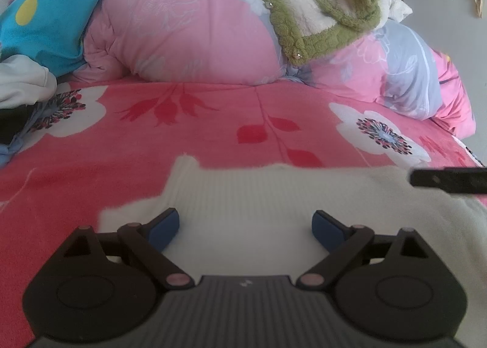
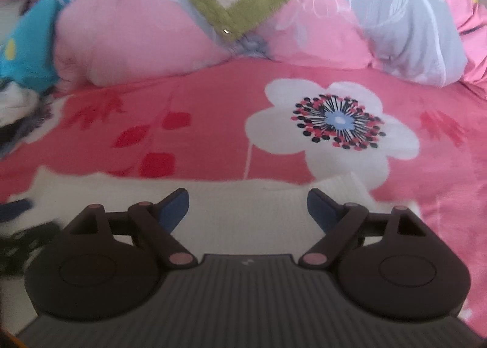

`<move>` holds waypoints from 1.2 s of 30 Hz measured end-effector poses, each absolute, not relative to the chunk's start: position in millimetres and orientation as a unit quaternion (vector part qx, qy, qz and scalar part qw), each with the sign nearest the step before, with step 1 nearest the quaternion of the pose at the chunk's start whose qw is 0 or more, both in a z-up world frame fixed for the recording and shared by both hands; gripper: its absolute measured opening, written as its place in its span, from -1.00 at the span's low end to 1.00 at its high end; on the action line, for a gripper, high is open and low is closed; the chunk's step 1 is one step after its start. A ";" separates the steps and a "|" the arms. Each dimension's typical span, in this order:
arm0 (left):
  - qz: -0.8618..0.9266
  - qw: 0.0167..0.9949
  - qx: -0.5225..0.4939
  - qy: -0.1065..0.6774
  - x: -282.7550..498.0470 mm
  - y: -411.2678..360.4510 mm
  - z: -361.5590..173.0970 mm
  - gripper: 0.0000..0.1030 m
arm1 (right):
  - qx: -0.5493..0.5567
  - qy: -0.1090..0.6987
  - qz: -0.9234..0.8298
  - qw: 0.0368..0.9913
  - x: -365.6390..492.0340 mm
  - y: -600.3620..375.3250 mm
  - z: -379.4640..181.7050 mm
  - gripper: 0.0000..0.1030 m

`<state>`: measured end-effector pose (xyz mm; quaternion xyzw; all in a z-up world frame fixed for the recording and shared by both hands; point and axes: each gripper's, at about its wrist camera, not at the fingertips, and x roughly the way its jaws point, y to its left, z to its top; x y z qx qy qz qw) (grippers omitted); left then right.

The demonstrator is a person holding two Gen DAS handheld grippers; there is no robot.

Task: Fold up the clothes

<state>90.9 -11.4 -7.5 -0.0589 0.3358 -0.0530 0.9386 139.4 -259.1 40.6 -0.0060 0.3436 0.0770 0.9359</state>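
A cream ribbed knit sweater (image 1: 274, 195) lies flat on the pink floral bedspread (image 1: 182, 141). My left gripper (image 1: 245, 223) hangs open over its left part, blue pads spread wide with nothing between them. In the right wrist view the same sweater (image 2: 237, 211) fills the foreground, a ribbed cuff (image 2: 347, 188) sticking out at its right edge. My right gripper (image 2: 248, 205) is open above it, also holding nothing. The right gripper's dark finger (image 1: 447, 180) shows at the right edge of the left wrist view.
A pink and grey quilt (image 1: 188, 31) is heaped across the back of the bed, with a green and cream fleece garment (image 1: 319, 13) on top. A person in a blue top (image 1: 45, 19) lies at the far left. White and dark clothes (image 1: 21, 86) sit at the left edge.
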 end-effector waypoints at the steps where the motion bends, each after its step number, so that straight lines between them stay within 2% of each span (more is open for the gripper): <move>1: -0.053 0.939 -0.059 0.336 90.9 -11.5 -7.3 0.84 | -0.009 0.340 0.079 0.937 130.0 -258.5 41.5 0.64; 6: -0.052 0.938 -0.058 0.337 92.4 -11.2 -6.5 0.84 | -0.026 0.323 0.092 0.942 83.2 -255.2 46.0 0.66; 16: -0.051 0.938 -0.059 0.337 93.0 -11.2 -5.8 0.85 | -0.059 0.288 0.114 0.949 46.9 -225.2 28.6 0.67; 21: -0.052 0.940 -0.064 0.331 90.4 -10.3 -5.1 0.85 | -0.074 0.266 0.118 0.954 33.8 -213.3 2.9 0.81; 27: -0.062 0.944 -0.126 0.299 71.0 6.9 6.3 0.85 | -0.052 0.262 0.128 0.955 36.5 -221.3 2.6 0.84; 36: -0.040 0.949 -0.130 0.284 -0.8 -1.5 28.1 0.85 | -0.051 0.256 0.128 0.957 34.0 -223.0 1.6 0.84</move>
